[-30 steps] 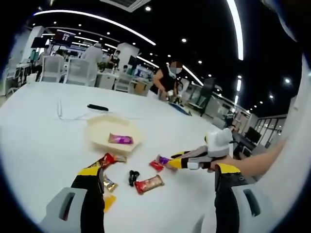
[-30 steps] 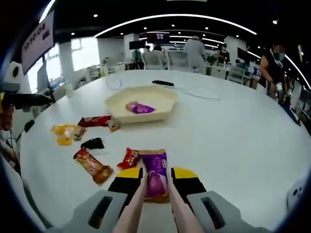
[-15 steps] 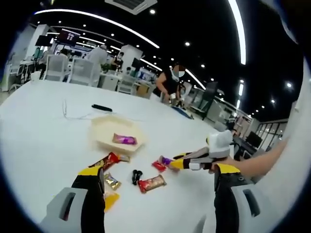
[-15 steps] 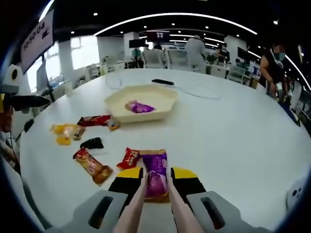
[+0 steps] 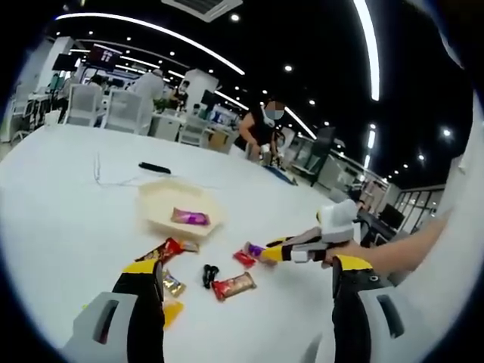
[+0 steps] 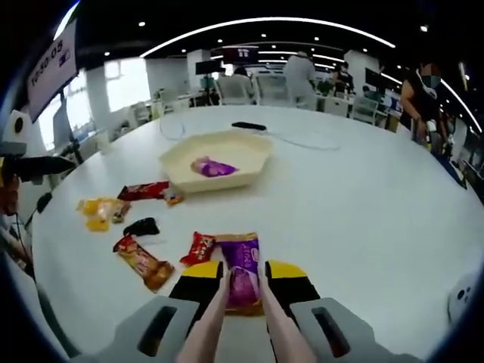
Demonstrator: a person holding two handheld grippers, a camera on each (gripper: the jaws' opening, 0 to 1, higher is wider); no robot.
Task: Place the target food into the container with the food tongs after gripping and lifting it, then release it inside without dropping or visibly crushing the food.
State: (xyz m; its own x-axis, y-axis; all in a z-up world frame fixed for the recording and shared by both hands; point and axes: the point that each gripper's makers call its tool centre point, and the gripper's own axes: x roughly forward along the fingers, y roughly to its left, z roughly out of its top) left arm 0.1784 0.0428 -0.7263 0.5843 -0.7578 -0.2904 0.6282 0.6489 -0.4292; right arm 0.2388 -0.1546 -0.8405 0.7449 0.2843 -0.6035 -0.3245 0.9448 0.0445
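While between tongs [image 6: 240, 302], purple packet [image 6: 242, 266], label too blurred.

Gripper hardware, both units

Left gripper [image 5: 240, 291] and right gripper [image 6: 243, 283]: black jaws with yellow tips on grey slotted housings.

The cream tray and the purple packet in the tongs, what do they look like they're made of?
The cream tray looks like molded plastic or foam: one even pale colour, smooth matte walls, a softly rounded hexagonal rim. Which of the two is unclear. The purple packet, held between the tongs on the right tool, looks like glossy printed plastic film, with shiny highlights and crimped ends.
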